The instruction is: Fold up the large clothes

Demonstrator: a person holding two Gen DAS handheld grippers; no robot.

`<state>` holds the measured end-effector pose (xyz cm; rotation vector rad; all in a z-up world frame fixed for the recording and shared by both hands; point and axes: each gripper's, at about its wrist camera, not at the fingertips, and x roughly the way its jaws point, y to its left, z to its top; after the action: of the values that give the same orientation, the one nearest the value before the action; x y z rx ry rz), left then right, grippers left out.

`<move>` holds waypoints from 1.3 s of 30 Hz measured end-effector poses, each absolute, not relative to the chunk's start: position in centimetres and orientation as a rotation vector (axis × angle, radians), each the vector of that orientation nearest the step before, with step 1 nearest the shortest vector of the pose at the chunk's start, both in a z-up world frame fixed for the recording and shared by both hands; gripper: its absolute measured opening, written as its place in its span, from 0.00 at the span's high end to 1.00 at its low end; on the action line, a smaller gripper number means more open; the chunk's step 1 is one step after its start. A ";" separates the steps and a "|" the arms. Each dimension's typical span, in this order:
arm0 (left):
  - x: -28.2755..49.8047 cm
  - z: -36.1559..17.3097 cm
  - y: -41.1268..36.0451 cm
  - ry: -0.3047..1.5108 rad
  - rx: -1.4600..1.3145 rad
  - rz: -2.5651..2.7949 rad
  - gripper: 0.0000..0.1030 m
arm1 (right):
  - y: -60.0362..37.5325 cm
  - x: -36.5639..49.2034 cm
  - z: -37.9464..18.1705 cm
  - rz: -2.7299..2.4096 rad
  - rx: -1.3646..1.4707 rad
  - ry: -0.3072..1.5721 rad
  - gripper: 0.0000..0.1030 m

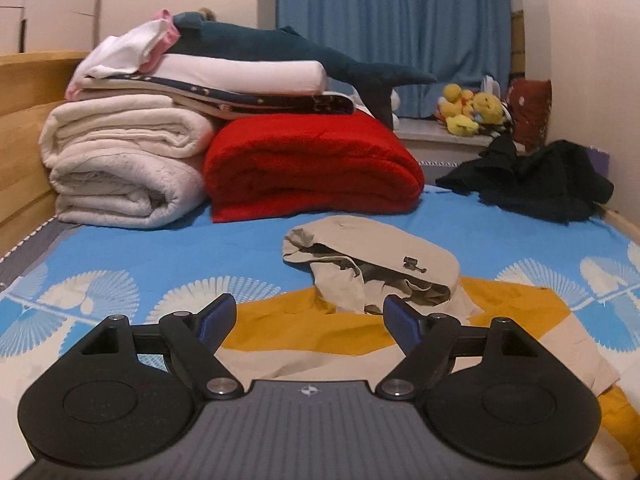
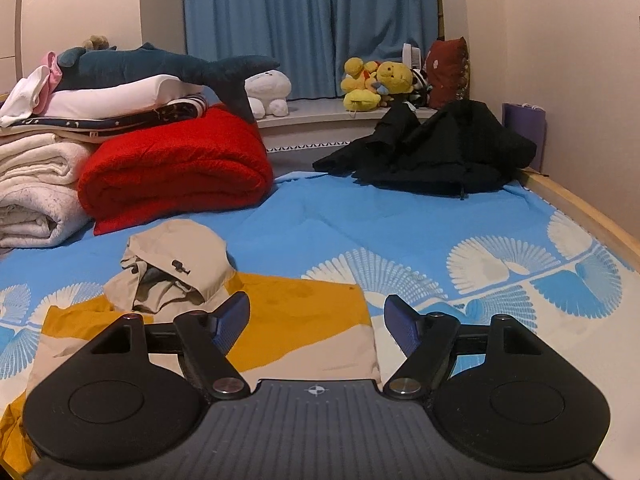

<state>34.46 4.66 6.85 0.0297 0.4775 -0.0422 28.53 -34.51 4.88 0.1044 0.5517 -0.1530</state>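
A hooded jacket in mustard yellow and beige [image 1: 320, 332] [image 2: 304, 316] lies flat on the blue patterned bedsheet [image 1: 160, 256] [image 2: 400, 224], its beige hood [image 1: 372, 264] [image 2: 176, 260] bunched at the far end. My left gripper [image 1: 310, 314] hovers over the jacket just short of the hood, jaws wide apart with nothing between them. My right gripper [image 2: 316, 314] stands open over the jacket's right edge, also with nothing in it. A crumpled black garment [image 1: 532, 180] [image 2: 436, 148] lies at the far right of the bed.
Folded white blankets [image 1: 120, 160] [image 2: 32, 196] and a red blanket [image 1: 312, 168] [image 2: 176, 168] are stacked at the back left, topped by pillows and a shark plush [image 1: 280, 56] [image 2: 160, 64]. Yellow plush toys [image 1: 472, 108] [image 2: 376, 80] sit on the windowsill. A wooden bed frame [image 1: 24, 120] [image 2: 580, 208] runs along both sides.
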 end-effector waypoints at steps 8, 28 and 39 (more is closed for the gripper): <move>47.3 6.2 4.2 0.597 -0.034 -0.076 0.83 | -35.9 30.0 4.9 -0.178 0.116 0.571 0.27; 76.6 -5.3 5.9 0.839 -0.374 0.069 0.50 | -37.8 33.1 0.8 -0.187 0.147 0.701 0.81; 70.2 1.9 2.4 0.698 -0.279 -0.129 0.98 | -38.2 33.1 1.3 -0.182 0.171 0.714 0.81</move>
<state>70.17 2.38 1.95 -0.2795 0.6978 -0.1289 33.12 -38.23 1.28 0.1707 0.7138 -0.1823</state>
